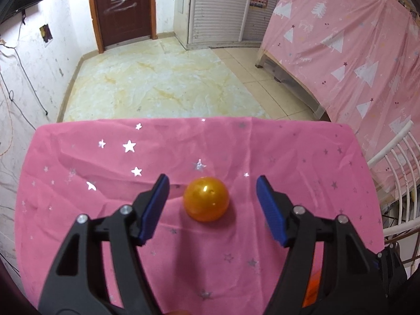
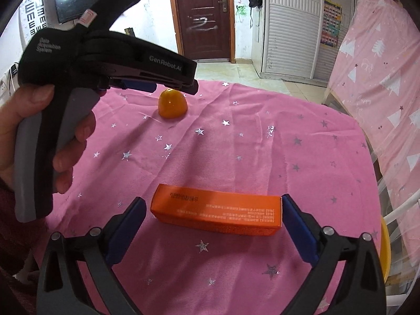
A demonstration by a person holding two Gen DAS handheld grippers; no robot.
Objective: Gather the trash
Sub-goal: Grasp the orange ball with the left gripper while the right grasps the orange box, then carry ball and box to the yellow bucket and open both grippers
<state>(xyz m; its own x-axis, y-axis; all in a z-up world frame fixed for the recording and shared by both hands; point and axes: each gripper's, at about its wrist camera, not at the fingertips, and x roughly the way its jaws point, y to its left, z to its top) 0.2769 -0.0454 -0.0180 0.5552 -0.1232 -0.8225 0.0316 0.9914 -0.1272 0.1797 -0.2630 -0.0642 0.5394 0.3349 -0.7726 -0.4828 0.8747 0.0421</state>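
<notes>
An orange ball (image 1: 206,199) lies on the pink star-print tablecloth (image 1: 78,162). My left gripper (image 1: 212,182) is open, its blue fingers either side of the ball and just short of it, not touching. In the right wrist view the ball (image 2: 172,103) sits at the far side of the table under the left gripper's body (image 2: 147,71). An orange carton (image 2: 218,213) lies flat on the cloth (image 2: 262,144). My right gripper (image 2: 214,203) is open around it, the right finger (image 2: 296,225) against the carton's end, the left finger apart from it.
A bed draped in a pink tree-print sheet (image 1: 349,52) stands to the right. A white chair back (image 1: 393,162) is by the table's right edge. A yellow rim (image 2: 384,249) shows beyond the table's right edge. A brown door (image 1: 123,8) and tiled floor lie beyond.
</notes>
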